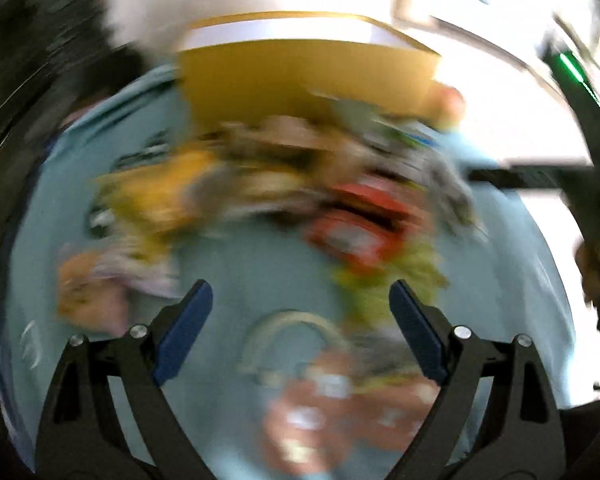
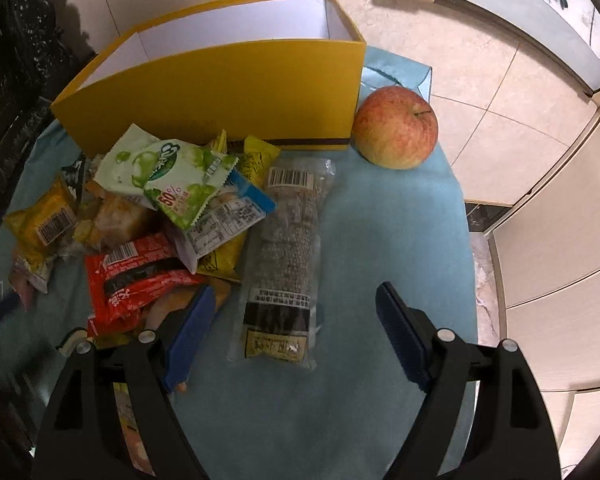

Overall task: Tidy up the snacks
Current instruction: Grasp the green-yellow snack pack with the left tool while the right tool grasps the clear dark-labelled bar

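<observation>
Both views differ: left blurs the snack packets (image 1: pixel 260 192), perhaps a heap; right gripper (image 2: pixel 296 320) gapes wide, empty, like the left gripper (image 1: pixel 300 320).

Both grippers (image 1: pixel 300 304) (image 2: pixel 296 308), jaws apart.

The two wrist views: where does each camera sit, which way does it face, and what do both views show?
Left wrist: on the left tool, facing down and forward at a blurred snack pile; its open fingers show.
Right wrist: on the right tool, facing a long clear packet and an apple; its open fingers show.
Shared: the yellow box and the blue cloth.
</observation>
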Motion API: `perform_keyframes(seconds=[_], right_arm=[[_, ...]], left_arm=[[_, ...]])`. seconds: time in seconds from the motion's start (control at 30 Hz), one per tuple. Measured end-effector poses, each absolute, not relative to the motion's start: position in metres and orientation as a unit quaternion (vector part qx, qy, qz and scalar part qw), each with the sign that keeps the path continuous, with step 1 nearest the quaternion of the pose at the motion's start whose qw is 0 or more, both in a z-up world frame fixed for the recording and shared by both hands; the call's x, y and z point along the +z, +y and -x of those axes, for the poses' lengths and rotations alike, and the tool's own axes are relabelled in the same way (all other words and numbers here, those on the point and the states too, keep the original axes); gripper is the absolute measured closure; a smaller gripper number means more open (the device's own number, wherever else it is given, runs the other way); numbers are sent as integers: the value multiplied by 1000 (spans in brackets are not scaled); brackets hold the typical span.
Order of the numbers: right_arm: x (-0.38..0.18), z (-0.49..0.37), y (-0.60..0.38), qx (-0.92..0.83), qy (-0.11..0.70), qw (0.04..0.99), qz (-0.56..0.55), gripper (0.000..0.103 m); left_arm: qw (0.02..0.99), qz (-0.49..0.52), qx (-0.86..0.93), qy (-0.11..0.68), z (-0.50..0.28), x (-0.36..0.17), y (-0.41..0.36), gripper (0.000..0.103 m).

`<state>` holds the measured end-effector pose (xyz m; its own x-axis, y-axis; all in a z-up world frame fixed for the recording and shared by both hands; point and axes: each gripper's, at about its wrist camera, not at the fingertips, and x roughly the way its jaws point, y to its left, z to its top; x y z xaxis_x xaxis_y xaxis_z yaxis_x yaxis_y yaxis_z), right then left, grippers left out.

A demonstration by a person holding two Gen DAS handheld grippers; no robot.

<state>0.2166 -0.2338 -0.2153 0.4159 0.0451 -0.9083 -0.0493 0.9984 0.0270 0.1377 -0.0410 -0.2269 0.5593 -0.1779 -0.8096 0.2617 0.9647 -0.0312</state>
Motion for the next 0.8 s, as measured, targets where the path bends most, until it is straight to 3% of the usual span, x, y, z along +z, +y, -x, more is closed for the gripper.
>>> perform_keyframes(seconds=[0.27, 0.3, 0.37, 0.4, 0.47, 0.57, 0.8], right_arm=[[-239, -235, -215, 30, 552, 832, 42, 21], [-243, -236, -214, 31, 554, 831, 42, 22], [-253, -238, -213, 35, 564, 824, 40, 34], [-258, -237, -213, 38, 572, 818, 41, 57], [-264, -234, -214, 44, 573, 817, 48, 64], [-262, -231, -222, 53, 571, 819, 36, 72], [-263, -224, -249, 54, 573, 818, -10, 73]], left_arm=[[869, -88, -135, 468, -128, -269, -98, 13], [862, -87, -130, 481, -127, -279, -96, 21], [864, -86, -129, 479, -123, -282, -91, 34], [865, -87, -131, 476, -121, -279, -86, 40], [865, -83, -123, 480, -120, -276, -78, 43], [866, -68, -102, 485, -117, -271, -58, 45], [872, -50, -77, 482, -106, -267, -26, 45]])
